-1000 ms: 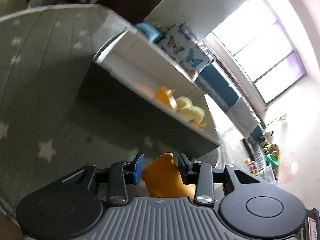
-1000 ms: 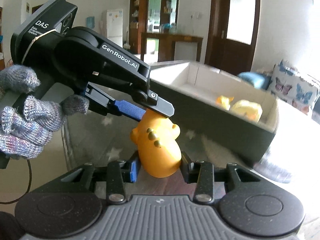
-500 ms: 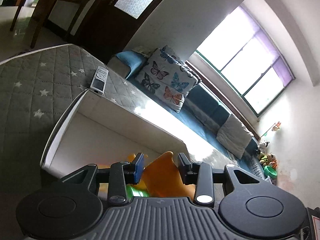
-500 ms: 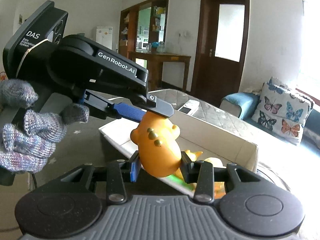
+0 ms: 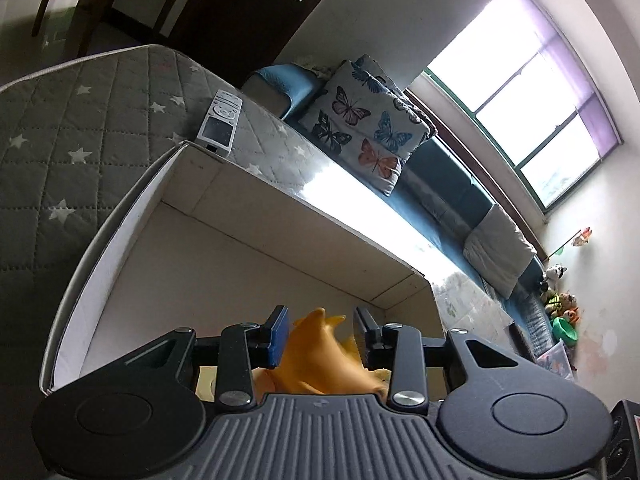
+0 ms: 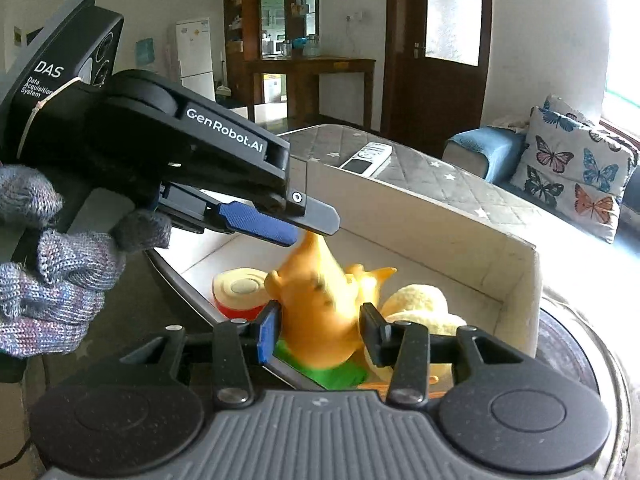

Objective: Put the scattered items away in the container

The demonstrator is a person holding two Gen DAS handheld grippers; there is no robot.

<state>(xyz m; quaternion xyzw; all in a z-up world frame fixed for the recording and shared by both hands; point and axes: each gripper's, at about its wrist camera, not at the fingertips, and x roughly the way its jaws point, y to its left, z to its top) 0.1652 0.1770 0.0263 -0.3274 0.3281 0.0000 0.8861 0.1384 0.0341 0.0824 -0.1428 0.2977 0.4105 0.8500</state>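
Observation:
An orange rubber toy is blurred and tilted, nose down, between my right gripper's parted fingers, over the white open box. My left gripper also has its fingers parted around the toy; in the right wrist view its fingertips sit just above the toy's top end. Neither gripper visibly clamps it. Inside the box lie a red and cream can, a pale yellow plush and a green item.
The box stands on a grey star-quilted surface. A white remote lies just beyond the box's far corner. A blue sofa with a butterfly cushion runs behind. A gloved hand holds the left gripper.
Both grippers carried the orange toy up and over the box rim. Their fingers have opened, and the toy has tipped and is dropping into the box.

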